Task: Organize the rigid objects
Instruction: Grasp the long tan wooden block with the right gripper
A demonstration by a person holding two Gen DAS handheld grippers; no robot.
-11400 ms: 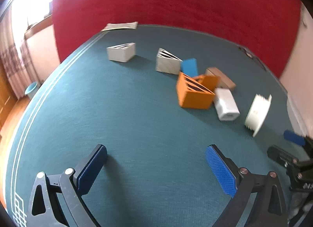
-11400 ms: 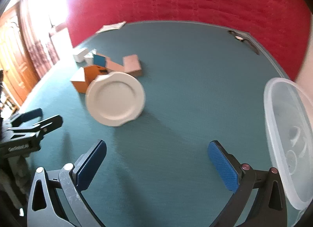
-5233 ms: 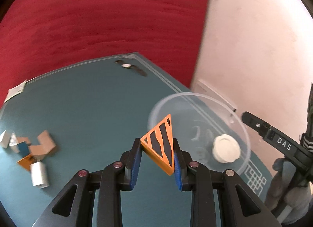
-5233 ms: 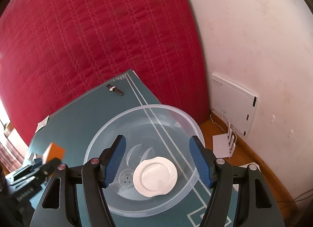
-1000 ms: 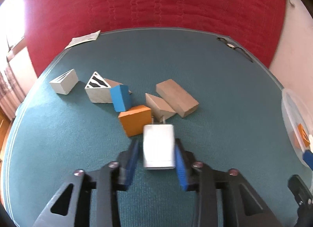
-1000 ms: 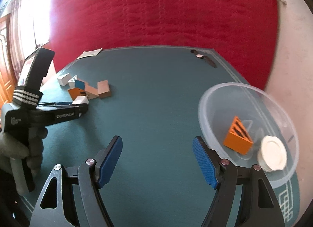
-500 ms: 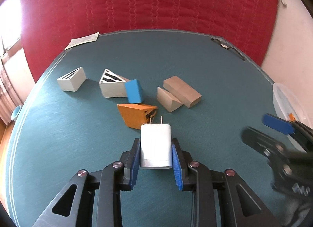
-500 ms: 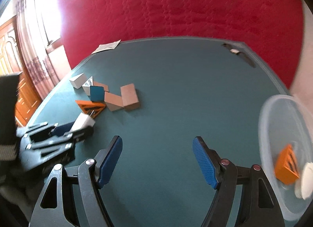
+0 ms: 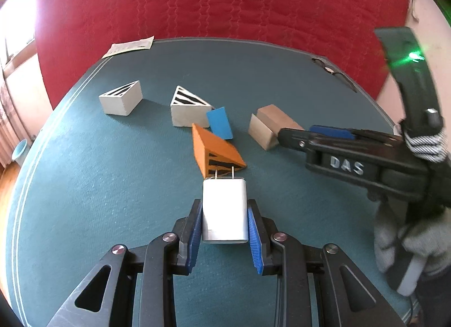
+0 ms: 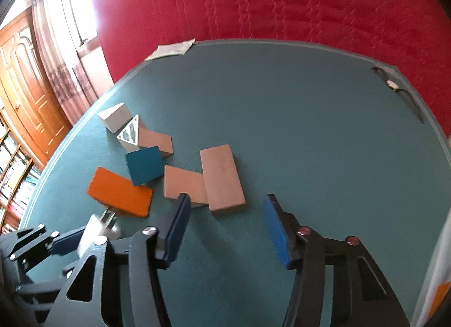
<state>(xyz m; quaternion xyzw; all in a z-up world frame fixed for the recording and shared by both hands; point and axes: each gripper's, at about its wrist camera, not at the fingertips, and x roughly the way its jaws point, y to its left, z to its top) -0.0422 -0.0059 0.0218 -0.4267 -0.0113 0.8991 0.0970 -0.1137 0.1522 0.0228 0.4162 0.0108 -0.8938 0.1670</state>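
Observation:
My left gripper (image 9: 224, 231) is shut on a white charger plug (image 9: 224, 211), prongs pointing forward, held over the teal table (image 9: 84, 186). Just ahead of it lie an orange wedge (image 9: 214, 149), a blue block (image 9: 220, 122), two white striped prisms (image 9: 121, 99) and two wooden blocks (image 9: 270, 125). In the right wrist view my right gripper (image 10: 227, 200) has its jaws closing. The near end of the long wooden block (image 10: 222, 176) shows between its fingertips, with a gap on both sides. The charger (image 10: 95, 228) shows at lower left there.
A clear bowl's rim (image 10: 434, 270) stands at the right edge with an orange piece (image 10: 439, 296) inside. A paper slip (image 9: 129, 45) and a small dark object (image 9: 332, 72) lie at the far edge. A gloved hand (image 9: 408, 242) holds the right gripper. Behind is a red quilted wall.
My right gripper swung left from the bowl to the wooden blocks and its jaws narrowed. My left gripper drifted slightly with the charger still held.

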